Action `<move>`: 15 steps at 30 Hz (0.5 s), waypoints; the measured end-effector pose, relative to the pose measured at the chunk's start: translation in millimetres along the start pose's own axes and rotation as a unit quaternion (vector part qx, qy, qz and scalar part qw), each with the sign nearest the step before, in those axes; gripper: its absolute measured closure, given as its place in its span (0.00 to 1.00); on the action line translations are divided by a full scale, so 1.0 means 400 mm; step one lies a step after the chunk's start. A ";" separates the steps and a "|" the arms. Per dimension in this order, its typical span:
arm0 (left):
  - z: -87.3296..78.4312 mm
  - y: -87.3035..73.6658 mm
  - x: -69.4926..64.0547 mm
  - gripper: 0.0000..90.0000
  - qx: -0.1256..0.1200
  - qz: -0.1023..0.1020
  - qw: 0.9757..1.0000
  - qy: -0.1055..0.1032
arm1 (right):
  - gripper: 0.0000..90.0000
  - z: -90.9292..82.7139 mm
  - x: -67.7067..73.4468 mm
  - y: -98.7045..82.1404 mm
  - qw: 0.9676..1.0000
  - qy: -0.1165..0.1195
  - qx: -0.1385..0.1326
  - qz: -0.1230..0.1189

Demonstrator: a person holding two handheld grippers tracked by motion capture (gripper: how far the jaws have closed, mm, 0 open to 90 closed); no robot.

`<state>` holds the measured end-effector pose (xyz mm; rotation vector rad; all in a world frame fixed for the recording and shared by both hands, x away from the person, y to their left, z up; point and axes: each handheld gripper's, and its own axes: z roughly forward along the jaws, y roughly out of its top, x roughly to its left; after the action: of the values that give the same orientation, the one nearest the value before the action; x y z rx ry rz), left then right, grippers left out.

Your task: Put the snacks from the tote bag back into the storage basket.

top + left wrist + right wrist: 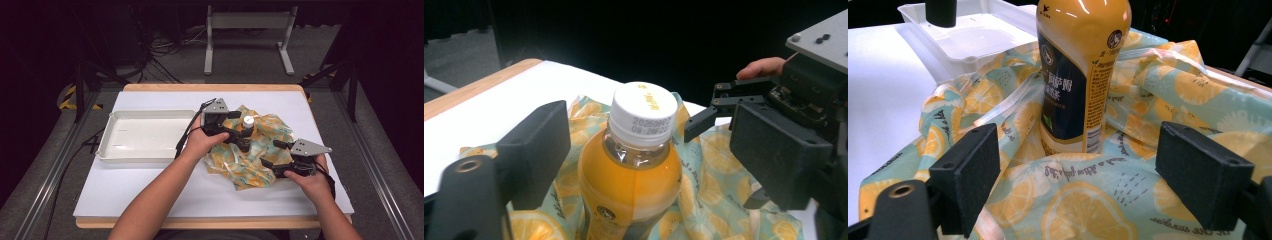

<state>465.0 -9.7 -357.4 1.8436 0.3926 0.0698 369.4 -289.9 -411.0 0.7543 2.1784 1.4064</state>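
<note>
Your forearms come in low in the high view, and you've got the left gripper point(235, 131) up at the bottle point(247, 126), which stands on the crumpled lemon-print bag point(250, 160) nearer the right edge of the table point(150, 190). My guess is you're early on: nothing is bagged yet, and the white plastic tray point(142, 136) by the left edge sits bare.

From the left gripper view, the black foam-faced jaws stand wide on either side of the bottle's shoulder, not pressing on it. It's clear plastic full of orange drink, with a ribbed white cap point(643, 112).

Over in the right gripper view, your right gripper point(1088, 187) hovers wide open over the thin, glossy, wrinkled bag, gripping nothing, with the dark label facing you.
</note>
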 end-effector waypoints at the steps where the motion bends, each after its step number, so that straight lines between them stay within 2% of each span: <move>1: 0.005 -0.001 0.001 0.21 0.002 0.001 1.000 0.001 | 0.21 -0.001 0.000 0.000 1.000 -0.002 0.000 -0.001; 6: 0.019 -0.001 0.005 0.25 0.009 0.002 1.000 -0.002 | 0.22 -0.010 0.004 0.004 1.000 -0.005 -0.002 -0.009; 12: 0.035 0.002 0.002 0.28 0.011 0.009 1.000 0.000 | 0.23 -0.025 0.010 0.010 1.000 -0.006 -0.011 -0.008; 15: 0.037 0.002 0.002 0.34 0.011 0.011 1.000 -0.002 | 0.23 -0.030 0.012 0.013 1.000 -0.004 -0.015 -0.007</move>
<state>469.7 -23.4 -361.3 1.8707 0.3711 0.0770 359.5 -293.3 -402.1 0.7316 2.1474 1.4225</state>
